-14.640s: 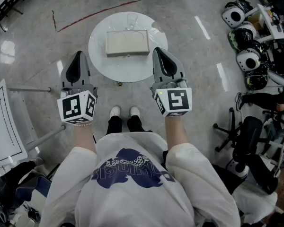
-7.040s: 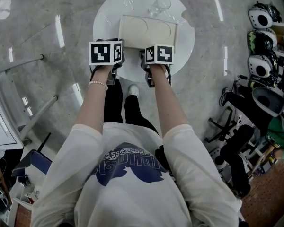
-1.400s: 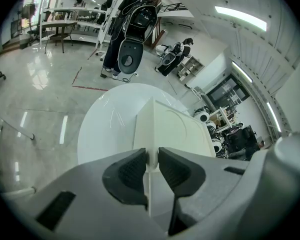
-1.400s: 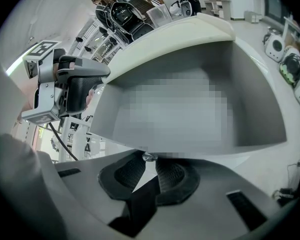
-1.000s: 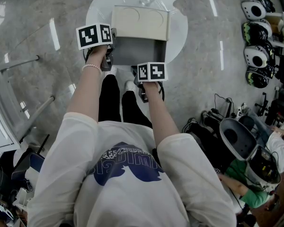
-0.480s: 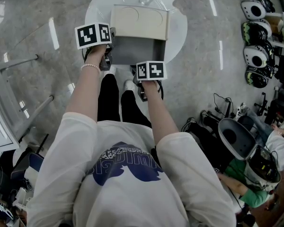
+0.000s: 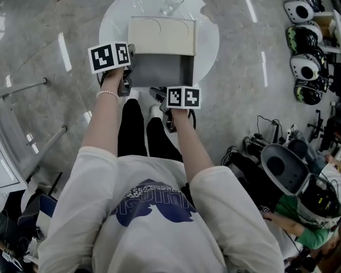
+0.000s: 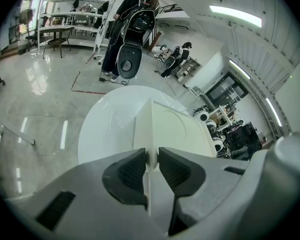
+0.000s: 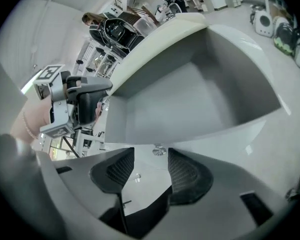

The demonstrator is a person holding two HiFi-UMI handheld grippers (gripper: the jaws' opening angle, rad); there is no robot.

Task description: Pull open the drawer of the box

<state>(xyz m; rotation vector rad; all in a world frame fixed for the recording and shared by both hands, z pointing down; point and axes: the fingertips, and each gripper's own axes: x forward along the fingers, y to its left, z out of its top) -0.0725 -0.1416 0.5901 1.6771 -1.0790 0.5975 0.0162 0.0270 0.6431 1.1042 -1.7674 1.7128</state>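
My left gripper is clamped on the box's near-left edge to brace it on the round table, right gripper jaws opening off the knob, drawer out on the near side.

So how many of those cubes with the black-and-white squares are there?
2. One cube rides the left gripper, clamped on the box; the other rides the right gripper, its jaws opening, the drawer knob between them. None seem hidden.
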